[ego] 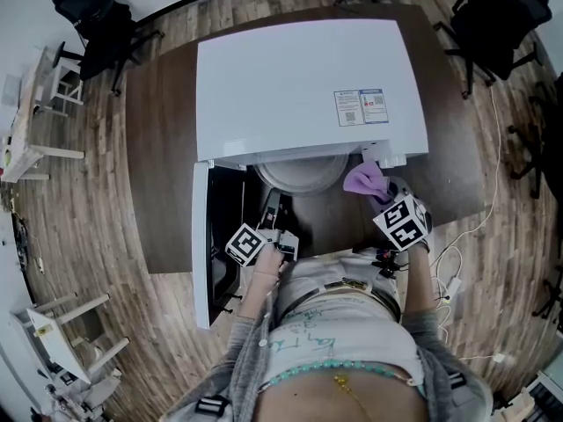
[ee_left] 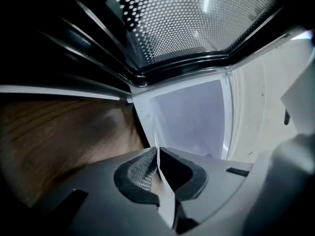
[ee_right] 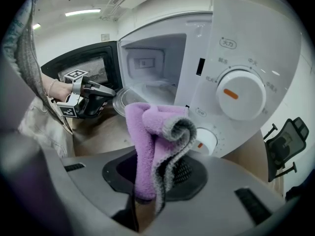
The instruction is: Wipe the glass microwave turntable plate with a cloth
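clamping glass plate (ego: 303,176) left, cloth (ee_right: 152,141) right

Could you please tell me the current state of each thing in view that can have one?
Microwave door: swung open.
Glass turntable plate: partly out of the cavity, gripped at its rim.
Purple cloth: bunched, held up in front of the microwave.
Left hand-held gripper: shut on the plate's rim.
Right hand-held gripper: shut on the cloth.
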The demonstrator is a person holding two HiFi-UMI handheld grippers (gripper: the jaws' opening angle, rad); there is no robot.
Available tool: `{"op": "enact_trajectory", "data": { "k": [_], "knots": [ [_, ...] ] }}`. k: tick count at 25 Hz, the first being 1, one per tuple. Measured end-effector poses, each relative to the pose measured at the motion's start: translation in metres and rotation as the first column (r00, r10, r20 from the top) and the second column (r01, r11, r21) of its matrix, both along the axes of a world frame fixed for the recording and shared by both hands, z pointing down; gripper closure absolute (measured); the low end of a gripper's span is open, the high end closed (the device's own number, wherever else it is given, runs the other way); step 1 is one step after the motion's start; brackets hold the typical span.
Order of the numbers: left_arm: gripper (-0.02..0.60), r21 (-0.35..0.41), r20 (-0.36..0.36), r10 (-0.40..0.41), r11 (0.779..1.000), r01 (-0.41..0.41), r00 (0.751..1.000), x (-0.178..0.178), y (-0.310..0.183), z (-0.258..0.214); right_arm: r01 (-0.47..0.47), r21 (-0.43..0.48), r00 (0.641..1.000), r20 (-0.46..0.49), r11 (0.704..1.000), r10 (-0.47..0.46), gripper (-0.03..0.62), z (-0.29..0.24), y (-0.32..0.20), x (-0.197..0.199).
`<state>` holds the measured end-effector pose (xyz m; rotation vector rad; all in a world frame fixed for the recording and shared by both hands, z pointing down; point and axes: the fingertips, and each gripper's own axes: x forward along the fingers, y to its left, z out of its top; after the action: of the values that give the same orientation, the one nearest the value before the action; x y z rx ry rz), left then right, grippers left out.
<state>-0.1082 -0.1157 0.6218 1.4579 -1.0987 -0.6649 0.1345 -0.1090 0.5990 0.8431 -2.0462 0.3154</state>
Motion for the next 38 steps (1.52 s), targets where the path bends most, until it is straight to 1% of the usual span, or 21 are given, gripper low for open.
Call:
{"op": "enact_trajectory", "data": {
  "k": [2, 5, 6, 9, 12, 14, 16, 18, 20, 21, 24, 27, 28, 33, 38],
  "knots": [
    [0.555, 0.006, -0.016, -0.002, 1.000, 0.002, 1.000, 0.001, -0.005, -0.002, 0.001, 0.004, 1.000, -0.005, 1.000, -0.001, 0.482, 0.000, -0.001, -0.001],
    [0.555, 0.035, -0.063, 0.005, 0.999, -0.003, 0.998, 0.011, -0.018, -0.012, -0.001, 0.004, 1.000, -0.013, 1.000, 0.001, 0.482, 0.001, -0.001, 0.001],
    [0.555, 0.041, -0.049, 0.019, 0.999, -0.017, 0.999, 0.014, -0.023, -0.013, -0.001, 0.004, 1.000, -0.015, 1.000, 0.001, 0.482, 0.001, -0.001, 0.002],
    [0.555, 0.046, 0.032, 0.067, 0.997, -0.069, 0.997, 0.020, -0.035, -0.010, 0.006, 0.005, 1.000, -0.026, 1.000, -0.006, 0.482, 0.001, -0.001, 0.001],
    [0.559, 0.054, 0.066, 0.092, 0.994, -0.096, 0.994, 0.027, -0.043, -0.011, 0.013, 0.004, 0.999, -0.039, 1.000, -0.013, 0.482, 0.001, -0.001, 0.001],
    [0.571, 0.082, 0.120, 0.120, 0.988, -0.130, 0.985, 0.031, -0.047, -0.015, 0.016, 0.004, 0.999, -0.042, 1.000, -0.016, 0.482, 0.000, -0.001, 0.001],
    [0.572, 0.126, 0.138, 0.146, 0.978, -0.164, 0.980, 0.041, -0.056, -0.027, 0.022, 0.007, 0.999, -0.045, 1.000, -0.022, 0.482, -0.001, -0.002, 0.000],
    [0.572, 0.142, 0.127, 0.161, 0.974, -0.178, 0.979, 0.049, -0.067, -0.035, 0.023, 0.008, 0.999, -0.043, 1.000, -0.023, 0.482, -0.001, -0.002, -0.002],
    [0.572, 0.132, 0.090, 0.167, 0.975, -0.178, 0.982, 0.054, -0.074, -0.036, 0.020, 0.010, 0.999, -0.037, 1.000, -0.019, 0.482, -0.002, -0.001, -0.004],
    [0.572, 0.121, 0.083, 0.170, 0.976, -0.179, 0.982, 0.055, -0.074, -0.034, 0.018, 0.011, 0.999, -0.033, 1.000, -0.017, 0.482, -0.002, 0.000, -0.004],
    [0.572, 0.082, 0.117, 0.183, 0.978, -0.193, 0.976, 0.056, -0.069, -0.024, 0.015, 0.013, 1.000, -0.024, 1.000, -0.015, 0.482, -0.004, 0.001, -0.007],
    [0.572, 0.058, 0.074, 0.194, 0.978, -0.198, 0.978, 0.063, -0.061, -0.016, 0.012, 0.011, 1.000, -0.019, 1.000, -0.012, 0.482, -0.002, 0.004, -0.008],
    [0.571, 0.049, 0.069, 0.201, 0.978, -0.204, 0.977, 0.064, -0.059, -0.014, 0.011, 0.010, 1.000, -0.017, 1.000, -0.011, 0.482, -0.002, 0.005, -0.009],
    [0.571, -0.008, 0.088, 0.231, 0.973, -0.232, 0.969, 0.068, -0.051, -0.003, 0.005, 0.008, 1.000, -0.008, 1.000, -0.005, 0.482, -0.001, 0.006, -0.012],
    [0.569, 0.002, 0.060, 0.224, 0.974, -0.225, 0.973, 0.069, -0.056, -0.005, -0.003, 0.010, 1.000, -0.009, 1.000, 0.003, 0.482, -0.004, 0.005, -0.012]
  ]
}}
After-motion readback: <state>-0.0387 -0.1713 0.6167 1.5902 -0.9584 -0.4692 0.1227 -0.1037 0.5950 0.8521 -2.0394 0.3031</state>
